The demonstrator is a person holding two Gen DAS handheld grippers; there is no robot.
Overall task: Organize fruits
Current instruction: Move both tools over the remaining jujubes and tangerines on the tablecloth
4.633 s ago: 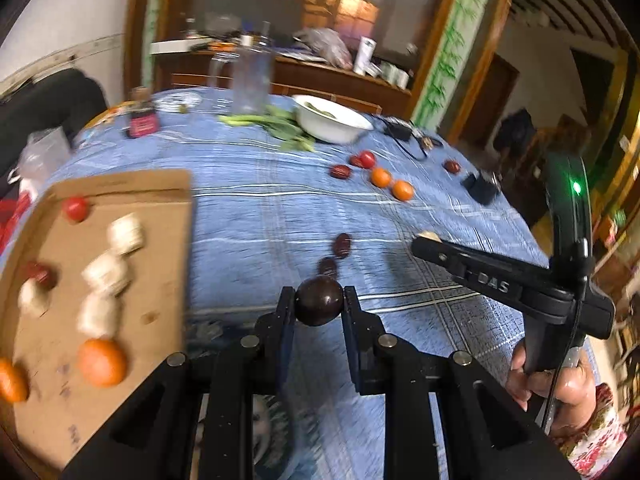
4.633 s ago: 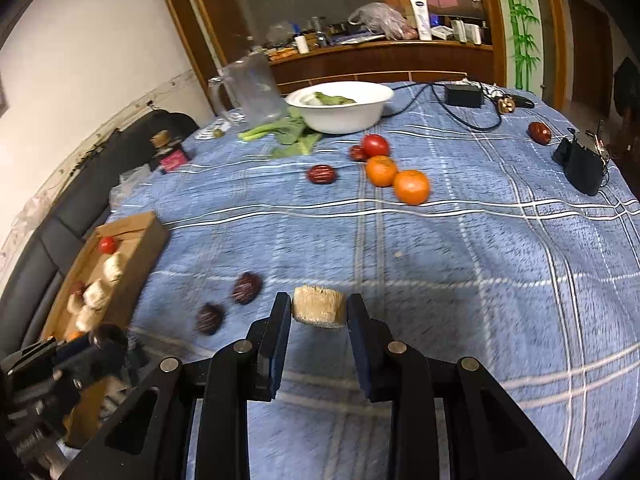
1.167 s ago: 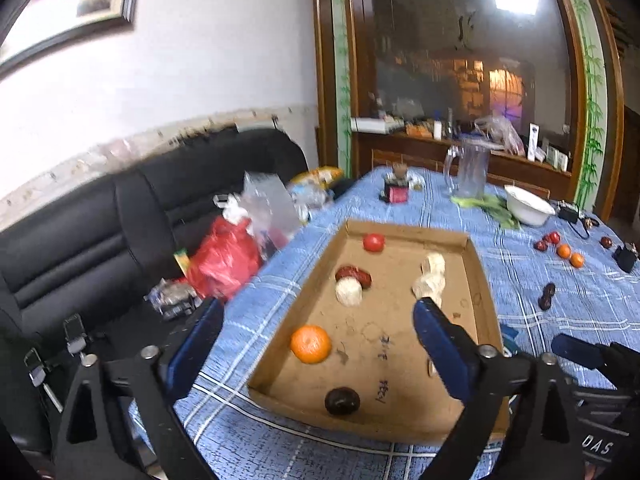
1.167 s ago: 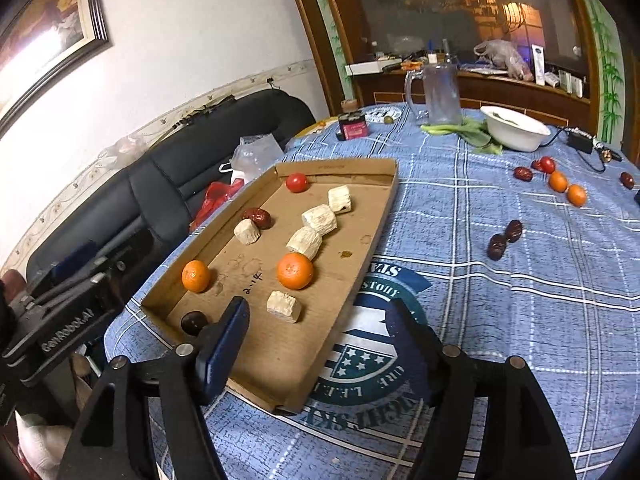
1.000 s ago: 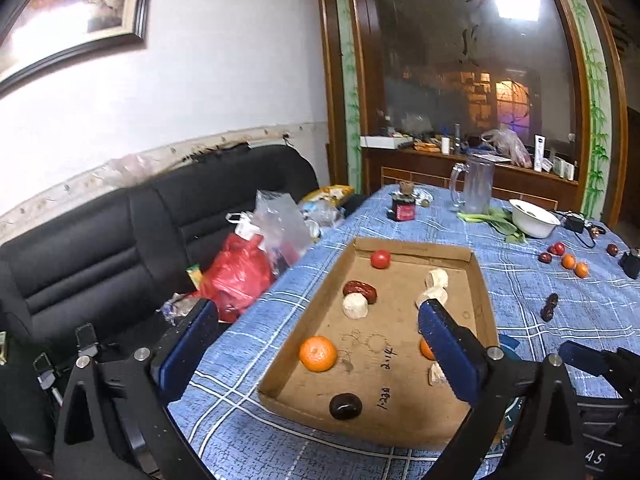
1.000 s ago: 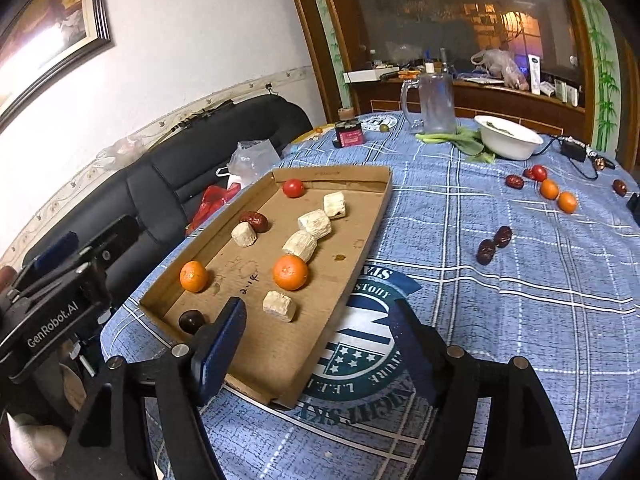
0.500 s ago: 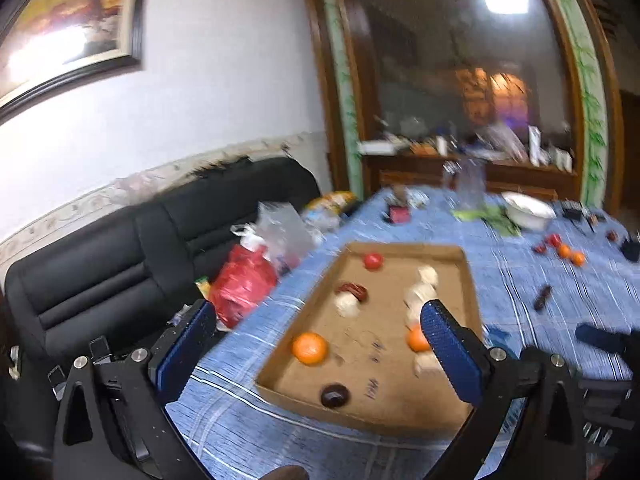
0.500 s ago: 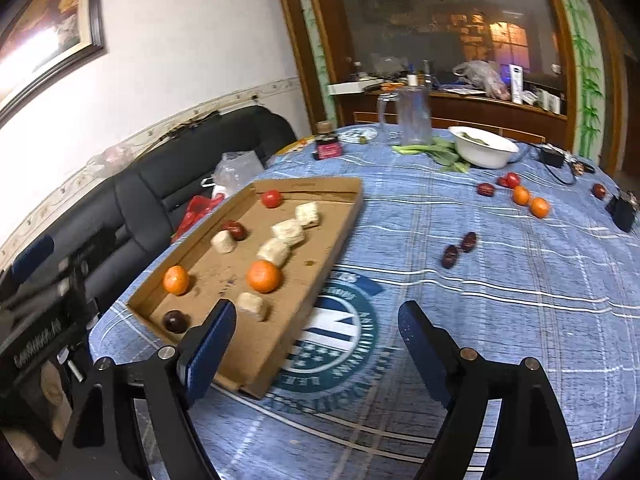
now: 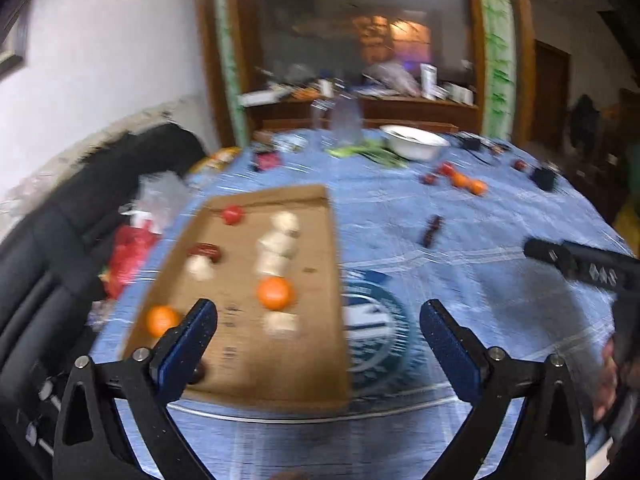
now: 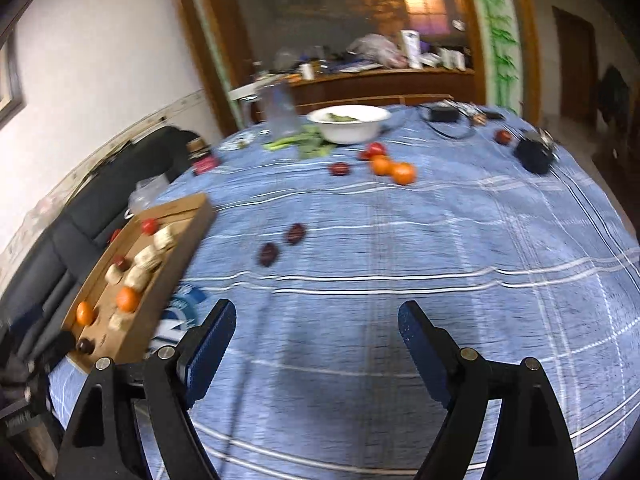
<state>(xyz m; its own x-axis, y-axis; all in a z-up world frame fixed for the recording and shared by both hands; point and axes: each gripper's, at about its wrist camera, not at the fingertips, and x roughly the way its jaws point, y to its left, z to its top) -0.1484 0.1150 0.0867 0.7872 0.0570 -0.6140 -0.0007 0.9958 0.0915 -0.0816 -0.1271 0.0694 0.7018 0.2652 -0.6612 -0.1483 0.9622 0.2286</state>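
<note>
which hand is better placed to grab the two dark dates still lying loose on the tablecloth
Right, probably. The right gripper, empty, faces the two dark dates directly; the left gripper hangs over the cardboard tray.

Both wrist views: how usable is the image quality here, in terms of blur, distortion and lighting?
Left wrist view: motion blur smears the cardboard tray and its fruits; fisheye bends the table edge; a ceiling light glares at the top. Right wrist view: somewhat sharper, though the two dark dates streak slightly; a lamp blooms in the glass behind; dim room, dark corner vignette.
</note>
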